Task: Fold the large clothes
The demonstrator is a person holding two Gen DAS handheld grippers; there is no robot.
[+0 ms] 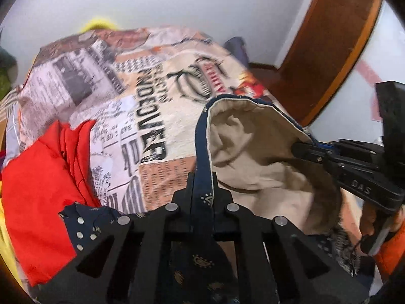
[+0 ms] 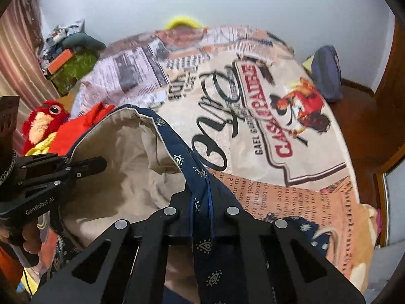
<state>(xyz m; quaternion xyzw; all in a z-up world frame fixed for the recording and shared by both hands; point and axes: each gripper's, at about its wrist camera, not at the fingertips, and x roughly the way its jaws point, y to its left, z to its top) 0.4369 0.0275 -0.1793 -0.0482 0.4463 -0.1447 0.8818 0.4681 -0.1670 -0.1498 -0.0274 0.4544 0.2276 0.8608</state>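
Left claw (image 1: 202,185) clamped on the navy patterned hem of the garment (image 1: 253,152), its two fingers pressed together with the fabric band running up between them toward 12 o'clock. Right claw (image 2: 201,190) likewise clamped on the same navy hem, the band rising between its closed fingers toward 11 o'clock.

The garment, navy with small pale motifs outside and beige lining (image 2: 131,152) inside, is held up between the two claws above the bed, its opening spread so the lining faces both cameras. In the left wrist view the right claw appears at 3 o'clock, gripping the far rim of the opening; in the right wrist view the left claw appears at 9 o'clock, on the opposite rim.

Beneath the garment lies a printed bedspread (image 2: 265,126) with newspaper-style lettering and a red label design. A red cloth (image 1: 43,177) rests on the bed at 9 o'clock in the left wrist view. A red plush toy (image 2: 43,124) sits at 9 o'clock in the right wrist view, beside a yellow item. A dark bag (image 2: 326,73) lies at 2 o'clock, near the wooden door (image 1: 336,38).
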